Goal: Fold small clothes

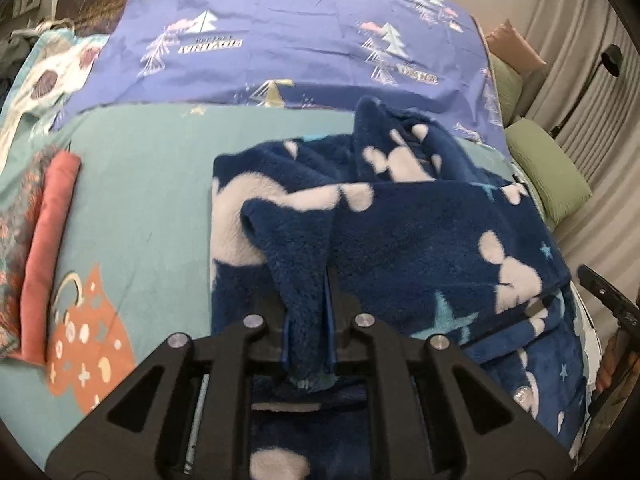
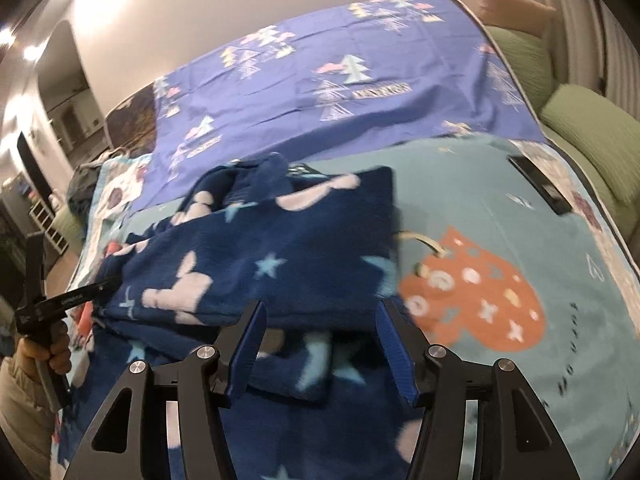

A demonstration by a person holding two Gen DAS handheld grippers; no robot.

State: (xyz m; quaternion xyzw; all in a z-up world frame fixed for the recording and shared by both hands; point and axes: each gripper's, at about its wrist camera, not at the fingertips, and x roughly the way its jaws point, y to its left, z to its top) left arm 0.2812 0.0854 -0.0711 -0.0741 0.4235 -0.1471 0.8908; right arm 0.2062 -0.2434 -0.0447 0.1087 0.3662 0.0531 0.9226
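Note:
A navy fleece garment point(image 1: 420, 232) with white and light-blue star shapes lies rumpled and partly folded on the bed. In the left wrist view my left gripper point(image 1: 310, 312) is shut on a fold of this fleece, which drapes down between the fingers. In the right wrist view the same fleece garment point(image 2: 280, 256) spreads in front of my right gripper point(image 2: 322, 306). Its blue pads point(image 2: 250, 344) stand apart above a folded layer and press on nothing. A person's hand point(image 2: 52, 352) holds the left gripper at the garment's left edge.
The bed carries a teal blanket point(image 2: 520, 208) with an orange heart print and a purple tree-print sheet point(image 1: 304, 40) behind it. A folded pink cloth point(image 1: 48, 248) lies at the left. Green pillows point(image 1: 548, 168) line the right side. A dark flat object point(image 2: 538, 184) rests on the blanket.

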